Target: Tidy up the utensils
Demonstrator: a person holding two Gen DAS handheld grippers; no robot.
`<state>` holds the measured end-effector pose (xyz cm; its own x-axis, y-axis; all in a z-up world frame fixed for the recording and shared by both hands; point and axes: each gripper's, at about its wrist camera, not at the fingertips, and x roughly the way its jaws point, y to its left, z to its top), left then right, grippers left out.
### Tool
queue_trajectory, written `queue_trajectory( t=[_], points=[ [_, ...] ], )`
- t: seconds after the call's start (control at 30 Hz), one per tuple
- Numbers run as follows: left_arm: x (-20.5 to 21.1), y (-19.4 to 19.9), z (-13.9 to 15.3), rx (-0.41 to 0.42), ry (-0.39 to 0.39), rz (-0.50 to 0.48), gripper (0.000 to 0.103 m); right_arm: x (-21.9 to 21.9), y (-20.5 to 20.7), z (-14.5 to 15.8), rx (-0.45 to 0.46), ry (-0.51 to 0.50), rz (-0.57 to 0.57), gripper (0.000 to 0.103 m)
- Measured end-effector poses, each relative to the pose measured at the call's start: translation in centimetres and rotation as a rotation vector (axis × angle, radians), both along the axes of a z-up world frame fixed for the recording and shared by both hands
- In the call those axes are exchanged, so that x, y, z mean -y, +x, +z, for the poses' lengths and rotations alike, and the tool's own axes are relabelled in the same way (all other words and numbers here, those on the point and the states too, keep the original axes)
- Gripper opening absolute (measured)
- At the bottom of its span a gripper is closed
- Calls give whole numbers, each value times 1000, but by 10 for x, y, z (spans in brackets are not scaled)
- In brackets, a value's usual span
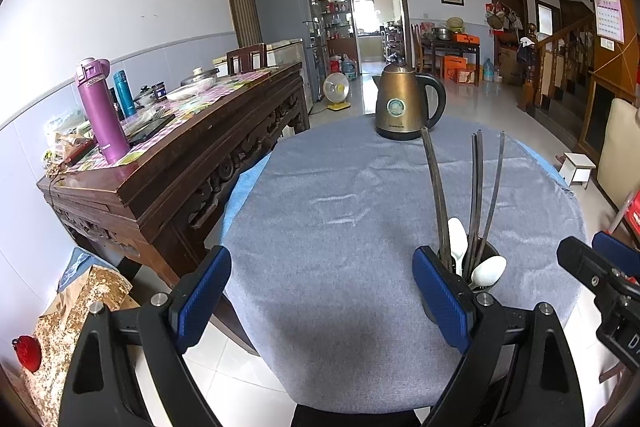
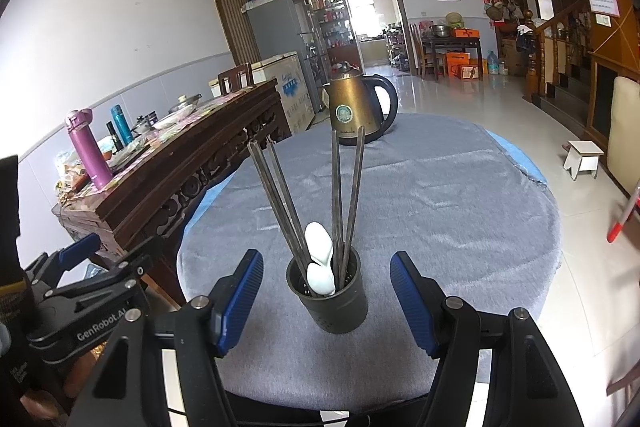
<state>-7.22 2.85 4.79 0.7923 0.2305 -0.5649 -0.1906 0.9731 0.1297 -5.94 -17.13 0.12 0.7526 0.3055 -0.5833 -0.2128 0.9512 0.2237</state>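
Observation:
A dark utensil holder stands on the grey tablecloth near the table's front edge. Several dark chopsticks and two white spoons stand in it. My right gripper is open, one blue pad on each side of the holder, apart from it. In the left wrist view the holder sits behind my right finger, with chopsticks and spoons sticking out. My left gripper is open and empty over bare cloth, left of the holder.
A bronze electric kettle stands at the table's far edge. A carved wooden sideboard with a purple flask and dishes runs along the left. A small white stool sits on the tiled floor at right.

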Motion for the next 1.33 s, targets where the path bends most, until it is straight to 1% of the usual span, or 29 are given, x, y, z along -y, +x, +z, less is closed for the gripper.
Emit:
queue_trajectory(
  t=[0.43,0.57,0.8,1.17,1.2,1.3,1.33],
  points=[
    [-8,10,-1,-4,-28,25,92,-5,10,3,4,-6,3,70],
    [-2,9,-2,-16,-22,7,92,-3,10,2,-2,-5,0,70],
    [4,7,4,-2,-9,-1,92,0,9,6,11,9,-5,70],
    [0,19,-6,-31,-17,8,92,1,22,-2,-3,14,-5,70],
    [-1,21,-8,-34,-21,6,92,2,23,-3,-4,19,-8,70],
    [-8,33,-12,-58,-69,-22,92,12,29,-3,15,25,-42,70],
    [-12,39,-13,-58,-84,-21,92,16,32,-2,24,23,-57,73]
  ],
)
